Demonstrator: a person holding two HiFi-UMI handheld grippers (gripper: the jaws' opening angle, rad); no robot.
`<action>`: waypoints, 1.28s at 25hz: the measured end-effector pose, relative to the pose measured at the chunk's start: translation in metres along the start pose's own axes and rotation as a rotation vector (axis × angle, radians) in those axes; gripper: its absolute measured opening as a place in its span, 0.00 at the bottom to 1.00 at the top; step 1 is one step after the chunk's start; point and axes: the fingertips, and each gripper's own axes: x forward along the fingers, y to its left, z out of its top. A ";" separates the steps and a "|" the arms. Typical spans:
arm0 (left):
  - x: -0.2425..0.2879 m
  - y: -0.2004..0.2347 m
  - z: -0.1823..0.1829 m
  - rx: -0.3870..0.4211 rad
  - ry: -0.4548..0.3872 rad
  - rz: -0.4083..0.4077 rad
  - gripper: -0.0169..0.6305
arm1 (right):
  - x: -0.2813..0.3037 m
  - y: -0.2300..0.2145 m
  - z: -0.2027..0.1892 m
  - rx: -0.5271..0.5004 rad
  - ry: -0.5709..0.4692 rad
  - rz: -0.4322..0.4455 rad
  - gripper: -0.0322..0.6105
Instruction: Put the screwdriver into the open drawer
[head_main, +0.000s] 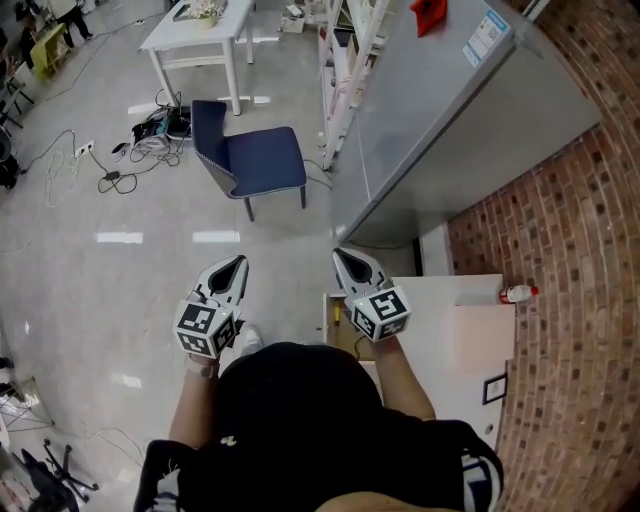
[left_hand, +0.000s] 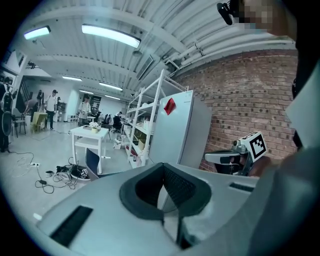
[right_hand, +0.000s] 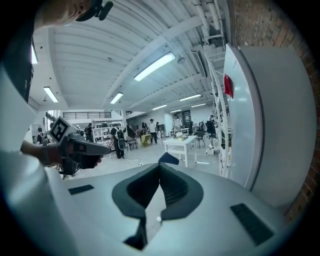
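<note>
While left hand-held gripper (head_main: 238, 262) and right hand-held gripper (head_main: 342, 255) are hovering clenched on nothing, a yellow speck, probably the screwdriver (head_main: 336, 312), is lying centre-frame at the worktop (head_main: 450, 330) edge. Judged light, rigid, roll-prone; handle is offering surest hold.

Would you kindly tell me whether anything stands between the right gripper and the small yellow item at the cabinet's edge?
Nothing visible does. The right gripper, jaws shut and empty, hangs near the yellow item, possibly the screwdriver, at the left edge of the white cabinet; the person's head hides what lies below.
</note>
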 end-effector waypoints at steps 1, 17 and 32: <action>-0.001 -0.001 0.005 0.005 -0.010 -0.009 0.03 | -0.001 0.003 0.006 -0.006 -0.011 0.003 0.07; -0.012 0.001 0.026 0.049 -0.040 -0.046 0.03 | -0.002 0.040 0.022 -0.017 -0.057 0.028 0.07; -0.020 -0.002 0.019 0.056 -0.027 -0.067 0.03 | -0.007 0.048 0.012 -0.006 -0.039 0.006 0.07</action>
